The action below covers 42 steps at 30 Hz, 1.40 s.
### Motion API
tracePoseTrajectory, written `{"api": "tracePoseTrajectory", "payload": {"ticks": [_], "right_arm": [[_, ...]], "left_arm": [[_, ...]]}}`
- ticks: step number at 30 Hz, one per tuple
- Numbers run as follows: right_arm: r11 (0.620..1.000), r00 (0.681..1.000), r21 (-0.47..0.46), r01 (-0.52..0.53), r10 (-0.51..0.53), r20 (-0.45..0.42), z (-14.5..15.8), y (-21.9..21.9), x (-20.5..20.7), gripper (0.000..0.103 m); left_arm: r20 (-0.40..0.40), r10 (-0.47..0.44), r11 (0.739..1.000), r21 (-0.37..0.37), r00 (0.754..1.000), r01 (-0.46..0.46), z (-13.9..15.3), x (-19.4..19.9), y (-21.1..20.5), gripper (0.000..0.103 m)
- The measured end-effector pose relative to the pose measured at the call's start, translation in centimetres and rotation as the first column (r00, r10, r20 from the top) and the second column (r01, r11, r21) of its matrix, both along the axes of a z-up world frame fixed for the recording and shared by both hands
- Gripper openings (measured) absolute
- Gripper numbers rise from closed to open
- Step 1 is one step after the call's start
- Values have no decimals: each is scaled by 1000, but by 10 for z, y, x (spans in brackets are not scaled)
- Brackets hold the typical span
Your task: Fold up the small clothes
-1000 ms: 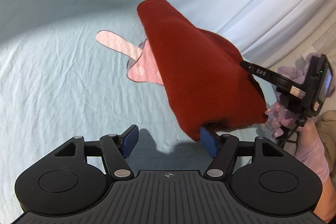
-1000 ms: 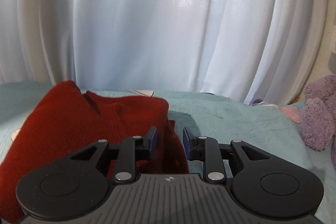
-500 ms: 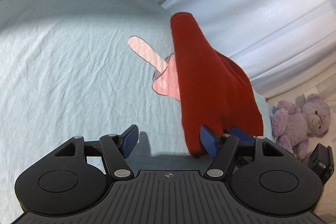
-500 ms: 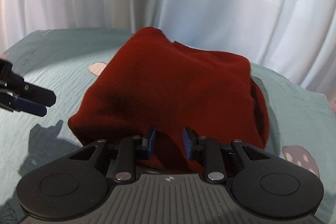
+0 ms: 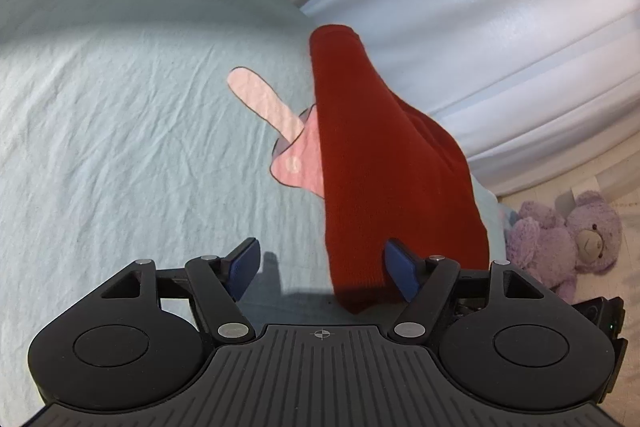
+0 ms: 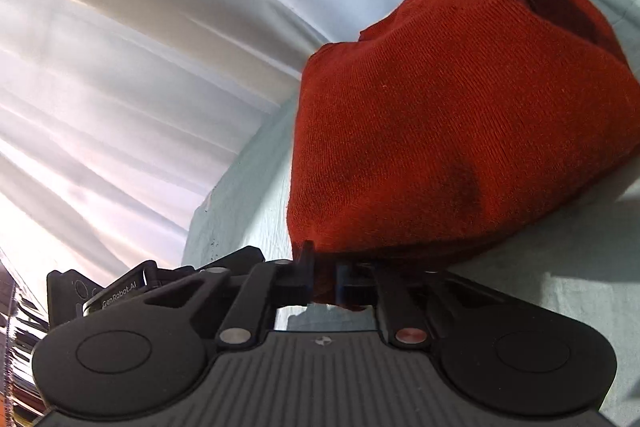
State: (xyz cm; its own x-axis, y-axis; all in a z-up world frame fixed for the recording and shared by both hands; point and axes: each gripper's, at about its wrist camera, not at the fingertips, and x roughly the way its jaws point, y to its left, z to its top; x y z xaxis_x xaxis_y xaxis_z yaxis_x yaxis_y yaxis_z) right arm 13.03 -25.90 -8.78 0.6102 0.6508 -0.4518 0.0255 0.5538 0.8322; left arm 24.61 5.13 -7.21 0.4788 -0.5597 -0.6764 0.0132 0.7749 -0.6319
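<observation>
A folded red knit garment (image 5: pixel 384 163) lies on the pale blue sheet (image 5: pixel 120 131). In the left wrist view my left gripper (image 5: pixel 324 267) is open, its blue pads wide apart, with the garment's near corner just inside the right pad. In the right wrist view the garment (image 6: pixel 460 131) fills the right half, and my right gripper (image 6: pixel 323 277) is shut on its near edge, the cloth pinched between the fingers.
The sheet has a pink printed figure (image 5: pixel 280 131) beside the garment. White curtains (image 5: pixel 480 7) hang behind the bed. A purple teddy bear (image 5: pixel 568 243) lies off the bed's right edge. The other gripper's body (image 6: pixel 104 291) shows at lower left in the right wrist view.
The right gripper has swung round and tilted, still holding the garment's edge. The left gripper has stayed open and shifted its view slightly; the garment now looks narrower and lies flatter.
</observation>
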Motion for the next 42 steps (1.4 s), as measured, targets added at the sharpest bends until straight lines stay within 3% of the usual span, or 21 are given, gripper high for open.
{"api": "tracePoseTrajectory", "payload": {"ticks": [1, 2, 4, 5, 7, 8, 10, 12, 16, 19, 22, 27, 32, 34, 37, 42], "right_arm": [[999, 1000, 36, -10, 10, 10, -2, -4, -2, 7], [1000, 1000, 10, -14, 14, 20, 0, -7, -5, 7], [974, 1000, -228, -21, 25, 16, 13, -7, -9, 10], [954, 999, -296, -46, 52, 15, 18, -8, -10, 10], [945, 992, -305, -118, 128, 12, 33, -20, -15, 21], [958, 991, -269, -101, 120, 55, 43, -35, -21, 28], [963, 988, -269, 24, 17, 151, 64, -69, -34, 84], [936, 978, -333, 116, -49, 203, 73, -93, -30, 91], [950, 997, -302, 77, -64, 52, 45, -130, 16, 90], [946, 1000, -325, 13, -14, -1, 27, -131, 42, 90], [972, 999, -233, -30, 25, -23, 10, -129, 61, 88], [992, 998, -112, -51, 49, -25, -8, -118, 82, 76], [987, 996, -137, -86, 86, -6, -8, -99, 89, 69], [984, 996, -159, -84, 85, -4, -8, -94, 90, 55], [984, 996, -155, -84, 83, -14, -9, -89, 89, 45], [970, 995, -226, -87, 94, 24, 5, -72, 89, 40]], "left_arm": [[4, 8, 1000, 10, 1000, -8, 1, 1, -1, 77], [9, 15, 1000, 17, 1000, -15, 2, 1, -2, 78], [23, 18, 1000, 13, 1000, -18, 4, 3, -3, 84], [29, 20, 1000, 6, 999, -20, 4, 5, -4, 85], [39, 16, 1000, 2, 999, -16, 4, 8, -5, 89], [40, 13, 1000, 2, 999, -13, 4, 10, -5, 90], [44, 9, 1000, -14, 999, -8, 2, 13, -6, 92], [49, 6, 1000, -31, 999, -4, -1, 17, -7, 95], [42, -32, 996, -81, 999, 35, -11, 28, -14, 95], [22, -41, 992, -119, 999, 43, -20, 35, -19, 95], [9, -45, 990, -135, 999, 46, -27, 41, -25, 95], [10, -64, 989, -137, 998, 65, -35, 48, -37, 89], [4, -89, 980, -176, 996, 88, -40, 52, -43, 74], [10, -81, 983, -162, 997, 82, -43, 54, -46, 70], [20, -82, 986, -147, 996, 84, -44, 53, -46, 58], [48, -87, 990, -104, 995, 91, -34, 48, -43, 47]]}}
